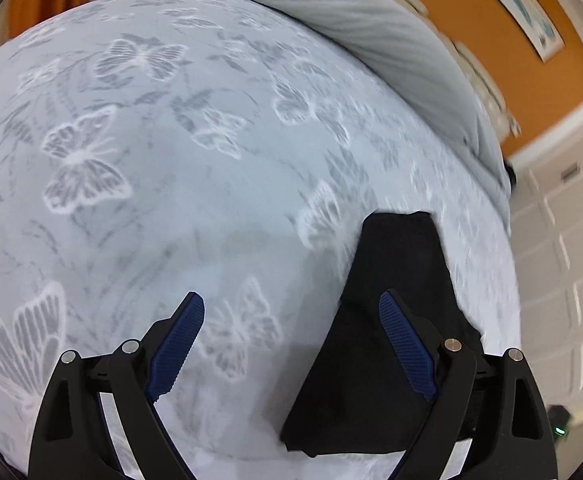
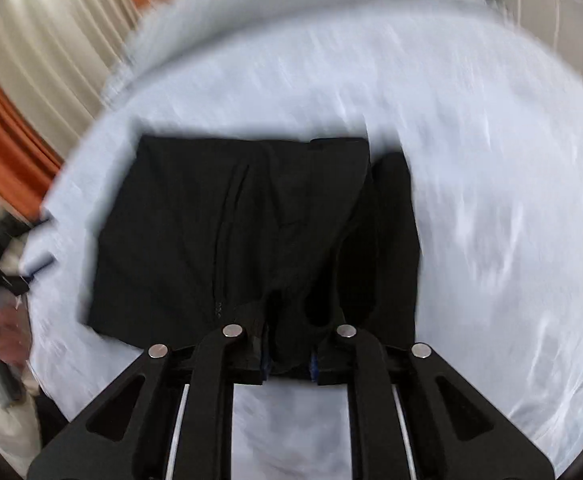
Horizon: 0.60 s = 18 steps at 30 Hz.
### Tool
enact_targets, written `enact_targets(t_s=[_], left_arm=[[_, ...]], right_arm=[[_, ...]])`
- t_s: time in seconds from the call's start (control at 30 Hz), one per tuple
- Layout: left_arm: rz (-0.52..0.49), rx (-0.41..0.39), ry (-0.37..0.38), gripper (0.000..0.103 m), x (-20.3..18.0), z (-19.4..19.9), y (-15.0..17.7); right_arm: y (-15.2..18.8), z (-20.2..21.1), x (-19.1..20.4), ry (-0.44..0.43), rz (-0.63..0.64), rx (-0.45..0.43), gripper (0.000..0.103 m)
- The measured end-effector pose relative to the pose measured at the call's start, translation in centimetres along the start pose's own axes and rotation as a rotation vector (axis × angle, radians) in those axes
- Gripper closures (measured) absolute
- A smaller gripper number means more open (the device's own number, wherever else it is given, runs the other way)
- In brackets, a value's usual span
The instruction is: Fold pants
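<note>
Right tongs point(image 2: 287, 354) pinching the near hem of the black pants point(image 2: 231, 232) on the bed point(image 2: 491, 220); left tongs point(image 1: 291, 344) spread, holding nothing. Best carry that edge over evenly, keeping corners square.

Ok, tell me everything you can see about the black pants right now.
The black pants look like plain dark woven cloth, already folded into a compact, roughly rectangular stack lying flat on the pale butterfly-print bedsheet. A seam line and creases run down the top layer, and another layer shows at the right side. The right tongs are shut on the near edge. The left tongs are open, holding nothing, one finger over the cloth.
</note>
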<state>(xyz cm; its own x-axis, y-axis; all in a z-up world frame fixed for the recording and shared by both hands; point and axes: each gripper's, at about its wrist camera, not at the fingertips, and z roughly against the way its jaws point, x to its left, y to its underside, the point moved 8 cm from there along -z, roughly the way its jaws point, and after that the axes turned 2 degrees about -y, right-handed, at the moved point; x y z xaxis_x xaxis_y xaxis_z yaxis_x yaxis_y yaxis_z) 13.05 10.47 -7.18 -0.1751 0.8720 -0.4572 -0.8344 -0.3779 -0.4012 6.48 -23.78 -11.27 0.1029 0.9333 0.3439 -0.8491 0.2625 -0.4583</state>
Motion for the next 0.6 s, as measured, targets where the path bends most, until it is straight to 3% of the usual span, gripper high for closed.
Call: enact_targets(t_s=[0.07, 0.1, 0.13, 0.2, 0.33, 0.5, 0.57, 0.6], left_arm=[[-0.031, 0.022, -0.003, 0.016, -0.6, -0.5, 0.6], [-0.037, 0.023, 0.001, 0.016, -1.0, -0.6, 0.9], [-0.045, 0.027, 0.003, 0.016, -1.4, -0.7, 1.2], [-0.073, 0.044, 0.003, 0.016, -2.0, -1.2, 1.9], [-0.134, 0.089, -0.029, 0.016, -2.8, -2.8, 3.5], [-0.143, 0.116, -0.037, 0.016, -3.1, -3.9, 4.0], [-0.147, 0.098, -0.039, 0.016, -3.1, -3.7, 3.6], [-0.148, 0.094, -0.040, 0.016, -3.2, -3.7, 3.5]], right_arm=[[-1.1, 1.5, 0.0, -0.041, -0.017, -0.028, 0.078], [-1.9, 2.7, -0.2, -0.036, -0.009, -0.069, 0.062], [-2.7, 4.0, -0.4, -0.013, -0.003, -0.129, 0.039], [-4.7, 6.6, -0.8, 0.006, -0.001, -0.243, 0.031], [-8.5, 5.3, -0.4, -0.050, 0.016, -0.228, 0.029], [-10.7, -2.4, -2.8, 0.025, 0.022, -0.088, 0.029], [-10.5, -5.3, -2.7, -0.049, 0.000, -0.009, 0.048], [-10.4, -6.2, -2.3, -0.068, 0.003, 0.023, 0.066]])
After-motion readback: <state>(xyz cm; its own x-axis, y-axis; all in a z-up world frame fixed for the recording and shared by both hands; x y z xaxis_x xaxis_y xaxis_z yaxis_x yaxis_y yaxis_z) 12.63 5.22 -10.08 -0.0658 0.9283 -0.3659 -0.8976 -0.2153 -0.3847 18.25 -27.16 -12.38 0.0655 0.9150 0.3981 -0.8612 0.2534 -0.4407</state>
